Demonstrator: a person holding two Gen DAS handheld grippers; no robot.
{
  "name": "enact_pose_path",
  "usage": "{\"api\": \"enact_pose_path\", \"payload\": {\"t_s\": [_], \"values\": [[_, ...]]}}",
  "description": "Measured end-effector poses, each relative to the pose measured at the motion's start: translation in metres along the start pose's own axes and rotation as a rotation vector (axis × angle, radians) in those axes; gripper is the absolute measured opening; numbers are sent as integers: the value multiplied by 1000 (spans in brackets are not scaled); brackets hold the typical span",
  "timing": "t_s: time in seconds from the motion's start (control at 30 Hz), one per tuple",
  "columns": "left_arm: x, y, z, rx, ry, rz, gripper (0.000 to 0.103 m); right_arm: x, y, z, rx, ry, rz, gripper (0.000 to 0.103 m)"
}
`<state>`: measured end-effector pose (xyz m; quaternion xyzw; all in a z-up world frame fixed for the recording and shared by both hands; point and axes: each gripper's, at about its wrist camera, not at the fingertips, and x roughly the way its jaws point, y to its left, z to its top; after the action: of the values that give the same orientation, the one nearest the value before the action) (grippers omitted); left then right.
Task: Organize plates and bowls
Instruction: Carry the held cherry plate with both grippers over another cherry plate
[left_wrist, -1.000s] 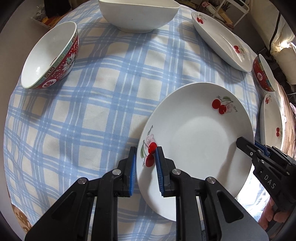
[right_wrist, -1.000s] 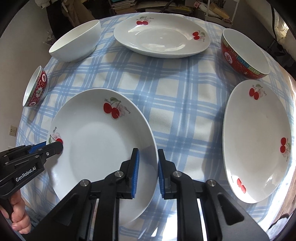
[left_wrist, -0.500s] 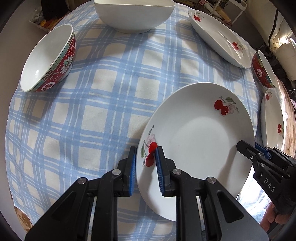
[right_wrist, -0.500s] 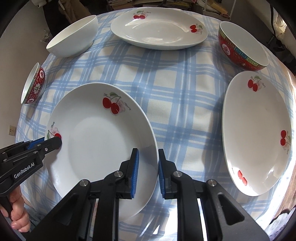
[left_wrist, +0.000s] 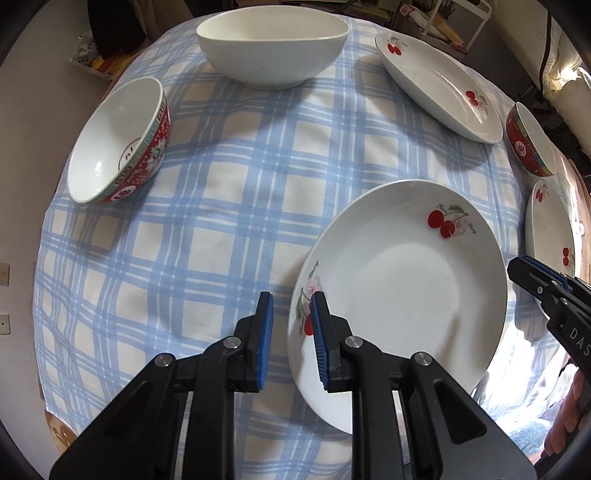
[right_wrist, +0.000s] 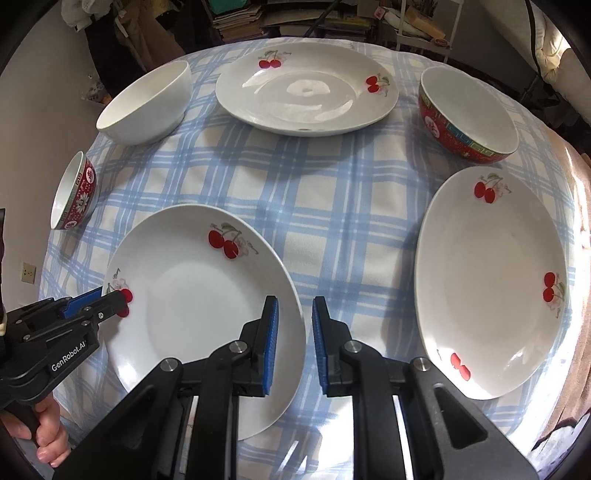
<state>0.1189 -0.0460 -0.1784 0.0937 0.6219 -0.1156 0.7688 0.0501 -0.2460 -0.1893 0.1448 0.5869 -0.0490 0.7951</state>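
Lifted a little since a second ago, the near cherry plate (left_wrist: 402, 280) now casts a wider shadow on the cloth, and both cameras take in more of the desk (left_wrist: 221, 221) than they did.

That round desk under its blue check cloth carries everything: two more cherry plates, one at the far side (right_wrist: 306, 88) and one at the right (right_wrist: 491, 280), a plain white bowl (left_wrist: 271, 48), and two red patterned bowls, one at the left edge (left_wrist: 118, 142) and one at the far right (right_wrist: 467, 116). All are well apart, so stacking like with like looks barely begun.

The near plate sits at the desk's near edge, carried from opposite rims, probably because it is wide and shallow and one pinch would let it swing. It faces up, tilted slightly; being round it has no long axis, and its upper cherry sprig points toward the desk's middle.

Left tongs (left_wrist: 290, 325) are narrowly set, pads either side of the plate's left rim over the lower cherry print, gripping it. Right tongs (right_wrist: 293, 332) are about as narrow, straddling and clamping the right rim.
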Motion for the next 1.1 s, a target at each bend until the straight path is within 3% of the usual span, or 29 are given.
{"api": "enact_pose_path", "payload": {"t_s": [0.17, 0.27, 0.33, 0.4, 0.53, 0.6, 0.7, 1.1], "values": [[-23, -1, -2, -2, -53, 24, 29, -27, -9, 8, -9, -58, -22, 19], [-38, -7, -3, 17, -90, 52, 46, -43, -13, 13, -21, -85, -42, 22], [-53, -13, 2, 32, -126, 54, 57, -55, -20, 16, -20, -105, -56, 34], [-64, -19, 5, 51, -156, 58, 61, -65, -26, 19, -9, -139, -79, 64], [-78, -33, 11, 89, -186, 90, 87, -80, -46, 21, 29, -179, -94, 80], [-79, -42, 13, 103, -185, 94, 92, -85, -61, 21, 60, -186, -80, 94], [-76, -55, 16, 105, -172, 72, 92, -92, -81, 19, 89, -203, -70, 99], [-71, -130, 28, 185, -208, 63, 92, -91, -155, 3, 119, -215, -117, 100]]}}
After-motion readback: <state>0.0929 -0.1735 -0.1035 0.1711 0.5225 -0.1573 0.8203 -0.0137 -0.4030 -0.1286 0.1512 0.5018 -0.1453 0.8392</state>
